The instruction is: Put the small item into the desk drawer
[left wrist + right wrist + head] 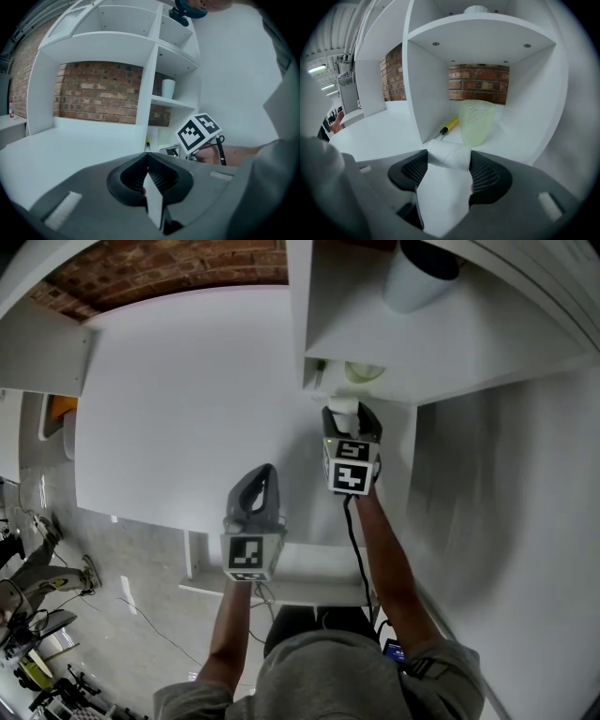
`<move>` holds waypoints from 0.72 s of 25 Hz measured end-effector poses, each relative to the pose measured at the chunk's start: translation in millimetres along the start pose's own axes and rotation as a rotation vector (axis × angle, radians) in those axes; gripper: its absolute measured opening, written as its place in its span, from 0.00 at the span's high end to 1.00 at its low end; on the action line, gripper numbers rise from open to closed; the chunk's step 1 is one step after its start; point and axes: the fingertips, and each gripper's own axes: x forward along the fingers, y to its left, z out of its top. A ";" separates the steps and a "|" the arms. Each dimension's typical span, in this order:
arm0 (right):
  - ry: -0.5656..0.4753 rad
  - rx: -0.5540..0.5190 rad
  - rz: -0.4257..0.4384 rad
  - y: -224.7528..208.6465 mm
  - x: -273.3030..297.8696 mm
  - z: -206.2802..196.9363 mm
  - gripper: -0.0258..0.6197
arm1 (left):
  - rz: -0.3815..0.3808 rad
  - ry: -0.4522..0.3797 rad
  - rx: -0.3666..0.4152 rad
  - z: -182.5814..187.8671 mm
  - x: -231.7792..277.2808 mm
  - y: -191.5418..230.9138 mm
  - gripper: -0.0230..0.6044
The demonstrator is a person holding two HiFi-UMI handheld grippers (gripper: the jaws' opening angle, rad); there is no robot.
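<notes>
A small white roll (450, 157) sits crosswise between the pads of my right gripper (449, 163), which is shut on it. In the head view this gripper (349, 414) hovers with the roll (342, 408) just in front of the lowest shelf cubby at the desk's right end. My left gripper (264, 472) hangs over the white desk top (178, 409) near its front edge, and its jaws (147, 174) meet at the tips with nothing held. Below the front edge a white ledge (300, 589) juts out; I cannot tell whether it is the drawer.
Inside the cubby stand a pale green ribbed cup (476, 123) and a yellow-handled tool (450, 125) against the left wall. A white cup (168, 88) sits one shelf higher. The white shelf unit (375, 324) and a wall close off the right side.
</notes>
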 end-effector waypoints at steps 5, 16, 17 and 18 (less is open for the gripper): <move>-0.030 -0.013 0.016 10.0 -24.8 12.7 0.53 | 0.005 -0.014 0.004 8.8 -15.3 -0.7 0.94; -0.086 -0.034 0.037 34.9 -87.7 30.3 0.53 | 0.025 -0.053 0.014 30.3 -58.3 -3.3 0.94; -0.094 -0.041 0.043 38.5 -93.9 31.7 0.53 | 0.030 -0.057 0.016 31.4 -62.5 -3.6 0.94; -0.101 -0.048 0.049 41.9 -100.0 32.7 0.53 | 0.033 -0.062 0.018 32.5 -66.8 -4.0 0.94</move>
